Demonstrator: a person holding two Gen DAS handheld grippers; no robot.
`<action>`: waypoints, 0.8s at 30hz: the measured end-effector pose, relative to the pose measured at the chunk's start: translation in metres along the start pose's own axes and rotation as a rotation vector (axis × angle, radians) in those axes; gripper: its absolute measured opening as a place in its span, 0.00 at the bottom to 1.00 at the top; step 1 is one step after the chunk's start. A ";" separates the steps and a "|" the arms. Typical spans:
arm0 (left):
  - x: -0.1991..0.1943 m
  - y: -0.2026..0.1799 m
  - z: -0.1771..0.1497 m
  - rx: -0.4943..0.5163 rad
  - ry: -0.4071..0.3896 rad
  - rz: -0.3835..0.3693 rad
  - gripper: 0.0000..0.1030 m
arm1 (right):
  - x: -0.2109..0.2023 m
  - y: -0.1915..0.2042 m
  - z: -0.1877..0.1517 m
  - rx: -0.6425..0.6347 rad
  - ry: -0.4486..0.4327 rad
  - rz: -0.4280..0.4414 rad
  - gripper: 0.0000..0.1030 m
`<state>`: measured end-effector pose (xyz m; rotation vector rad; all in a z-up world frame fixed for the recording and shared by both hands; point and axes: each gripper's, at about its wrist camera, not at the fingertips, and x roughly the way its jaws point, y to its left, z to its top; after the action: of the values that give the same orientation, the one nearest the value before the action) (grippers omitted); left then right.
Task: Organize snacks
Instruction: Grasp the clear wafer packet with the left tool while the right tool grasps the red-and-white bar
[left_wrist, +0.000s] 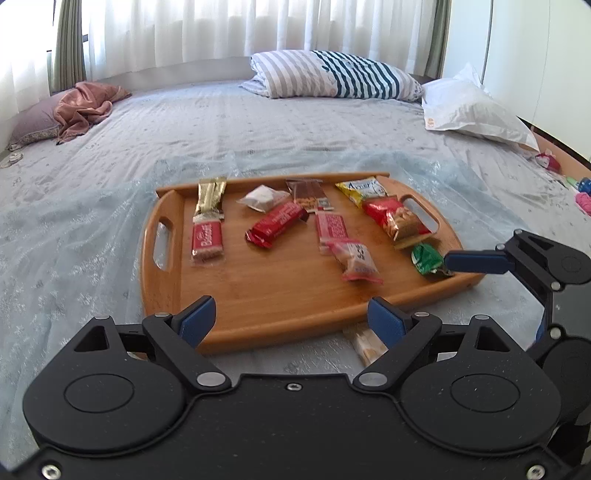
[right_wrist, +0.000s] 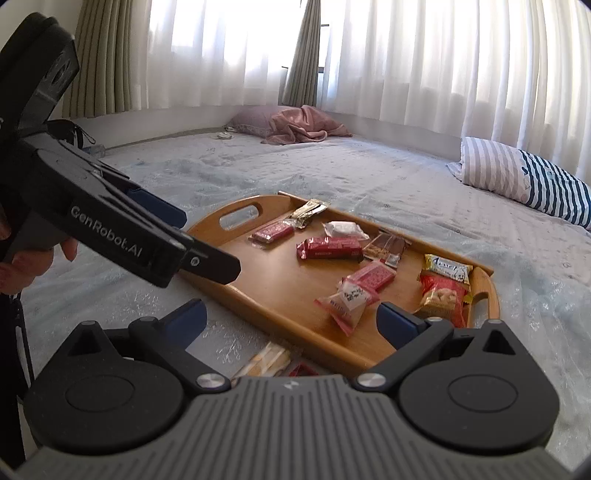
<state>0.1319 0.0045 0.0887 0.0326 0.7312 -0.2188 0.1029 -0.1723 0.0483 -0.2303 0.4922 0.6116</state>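
A wooden tray (left_wrist: 258, 295) (right_wrist: 280, 295) lies on the bed and holds several snack packets. Among them are a red wafer bar (left_wrist: 207, 242), a dark red bar (left_wrist: 275, 223) (right_wrist: 330, 248), a green packet (left_wrist: 427, 258) and a pink packet (left_wrist: 356, 260) (right_wrist: 349, 299). A pale cracker packet (left_wrist: 365, 343) (right_wrist: 266, 360) lies on the sheet just off the tray's near edge. My left gripper (left_wrist: 291, 319) is open and empty above the tray's near edge. My right gripper (right_wrist: 291, 319) is open and empty over the near edge; one fingertip (left_wrist: 476, 261) shows beside the green packet.
The bed is covered by a pale blue sheet (left_wrist: 221, 125). A striped pillow (left_wrist: 332, 74) and a white pillow (left_wrist: 476, 110) lie at the back, a pink cloth (left_wrist: 85, 107) at the far left. Small toys (left_wrist: 576, 188) sit at the right edge. Curtains hang behind.
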 end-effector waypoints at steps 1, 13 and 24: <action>0.001 -0.002 -0.002 0.002 0.008 -0.005 0.86 | -0.002 0.001 -0.005 0.000 0.006 0.001 1.00; 0.015 -0.029 -0.023 0.016 0.070 -0.065 0.72 | -0.014 0.018 -0.054 0.139 0.023 -0.068 0.98; 0.042 -0.046 -0.034 -0.064 0.135 -0.111 0.32 | -0.029 0.038 -0.071 0.270 -0.036 -0.193 0.71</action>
<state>0.1308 -0.0449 0.0377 -0.0549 0.8749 -0.3010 0.0331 -0.1809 -0.0008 -0.0098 0.5060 0.3558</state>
